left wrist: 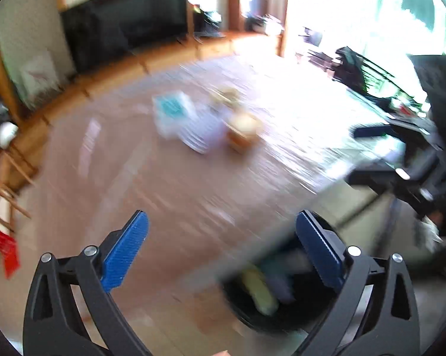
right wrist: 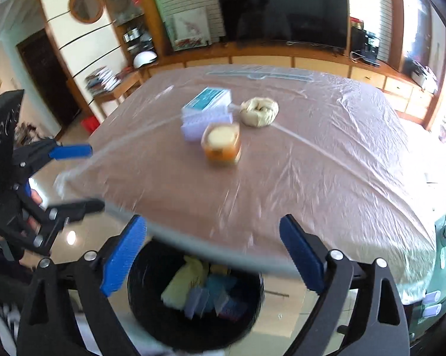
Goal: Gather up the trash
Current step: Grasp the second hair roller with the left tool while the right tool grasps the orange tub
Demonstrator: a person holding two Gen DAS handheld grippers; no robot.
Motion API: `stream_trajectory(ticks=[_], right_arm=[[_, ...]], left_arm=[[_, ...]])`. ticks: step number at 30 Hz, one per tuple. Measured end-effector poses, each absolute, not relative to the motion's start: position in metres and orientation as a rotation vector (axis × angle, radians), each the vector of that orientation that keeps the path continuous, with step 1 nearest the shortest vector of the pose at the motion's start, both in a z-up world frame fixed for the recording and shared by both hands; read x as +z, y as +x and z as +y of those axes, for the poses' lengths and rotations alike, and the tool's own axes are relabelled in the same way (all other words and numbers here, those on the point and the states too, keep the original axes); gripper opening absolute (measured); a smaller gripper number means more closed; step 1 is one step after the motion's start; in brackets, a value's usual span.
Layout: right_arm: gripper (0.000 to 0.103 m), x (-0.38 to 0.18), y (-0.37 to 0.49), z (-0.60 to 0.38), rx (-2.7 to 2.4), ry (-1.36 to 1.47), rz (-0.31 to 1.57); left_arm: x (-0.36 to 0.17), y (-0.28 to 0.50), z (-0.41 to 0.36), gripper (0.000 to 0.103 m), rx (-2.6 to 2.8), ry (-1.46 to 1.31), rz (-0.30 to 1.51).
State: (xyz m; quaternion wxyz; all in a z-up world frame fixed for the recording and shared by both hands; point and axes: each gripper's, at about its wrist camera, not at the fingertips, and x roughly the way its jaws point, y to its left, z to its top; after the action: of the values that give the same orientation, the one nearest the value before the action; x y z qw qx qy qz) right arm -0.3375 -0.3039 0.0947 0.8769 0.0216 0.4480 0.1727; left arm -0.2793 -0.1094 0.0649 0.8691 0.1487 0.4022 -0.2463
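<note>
Right wrist view: the right gripper (right wrist: pixel 212 252) has its blue-padded jaws spread wide with nothing between them, above a black trash bin (right wrist: pixel 139 293) that stands on the floor just beside the table edge; inside the bin lie yellow, blue and lilac pieces of trash (right wrist: pixel 202 293) (too blurred to name). On the plastic-covered table (right wrist: pixel 326 163) sit a teal-and-lilac box (right wrist: pixel 206 112), an orange jar (right wrist: pixel 222 144) and a crumpled beige wad (right wrist: pixel 259 111), close together. Further left, the left gripper (right wrist: pixel 86 178), (left wrist: pixel 221 249) is also spread and empty; its own view is heavily blurred.
</note>
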Motion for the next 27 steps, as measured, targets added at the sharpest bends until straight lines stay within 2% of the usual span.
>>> stream_trajectory(ticks=[8, 14, 16, 20, 27], right_arm=[[0.090, 0.069, -0.279, -0.275, 0.327, -0.036, 0.961], [0.083, 0.061, -0.262, -0.262, 0.342, -0.038, 0.980], [0.081, 0.059, -0.259, -0.259, 0.343, -0.036, 0.982], [0.071, 0.055, -0.254, -0.256, 0.339, -0.052, 0.989], [0.068, 0.048, -0.245, -0.252, 0.324, -0.048, 0.986]], left_arm=[[0.050, -0.202, -0.123, 0.100, -0.565, 0.417, 0.869], [0.034, -0.174, -0.137, 0.099, -0.709, 0.453, 0.932], [0.030, -0.170, -0.142, 0.091, -0.736, 0.467, 0.943], [0.022, -0.161, -0.148, 0.083, -0.784, 0.488, 0.968], [0.012, -0.149, -0.158, 0.067, -0.828, 0.469, 0.991]])
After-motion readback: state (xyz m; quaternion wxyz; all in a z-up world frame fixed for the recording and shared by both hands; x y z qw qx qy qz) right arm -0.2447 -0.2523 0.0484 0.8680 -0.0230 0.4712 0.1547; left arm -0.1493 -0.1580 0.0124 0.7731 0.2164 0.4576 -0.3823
